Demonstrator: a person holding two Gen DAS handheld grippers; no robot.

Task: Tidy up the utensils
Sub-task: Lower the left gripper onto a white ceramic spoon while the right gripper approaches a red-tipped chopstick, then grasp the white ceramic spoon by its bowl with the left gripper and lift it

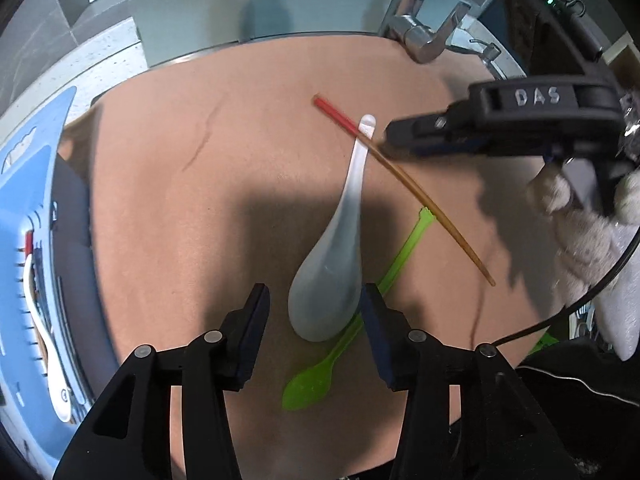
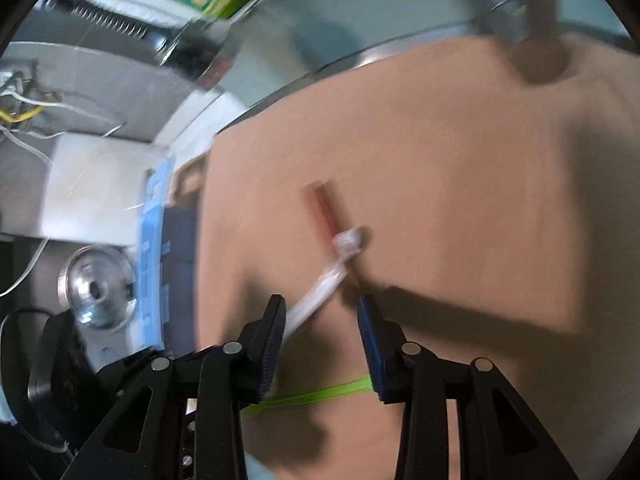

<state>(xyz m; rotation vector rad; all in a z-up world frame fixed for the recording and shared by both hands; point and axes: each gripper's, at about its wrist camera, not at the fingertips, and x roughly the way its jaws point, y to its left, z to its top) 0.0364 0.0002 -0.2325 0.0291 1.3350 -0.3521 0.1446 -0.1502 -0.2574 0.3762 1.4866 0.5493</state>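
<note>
A white ceramic spoon [image 1: 332,264] lies on the brown board [image 1: 180,200], its bowl between the fingers of my open left gripper [image 1: 315,293], close to the right finger and not pinched. Under it lies a green plastic spoon [image 1: 310,384]. A chopstick [image 1: 420,196] with a red end crosses the white spoon's handle. My right gripper [image 1: 394,138] hovers at that crossing. In the right wrist view, blurred, the right gripper [image 2: 321,312] stands open over the white spoon's handle [image 2: 320,284] and the chopstick [image 2: 324,208]; the green spoon's handle [image 2: 320,394] passes below the fingers.
A blue utensil tray [image 1: 40,216] at the left edge holds a white spoon [image 1: 38,320]. A steel faucet [image 1: 420,36] stands behind the board. A gloved hand [image 1: 580,208] holds the right gripper. Left of the board the sink drain [image 2: 96,284] shows.
</note>
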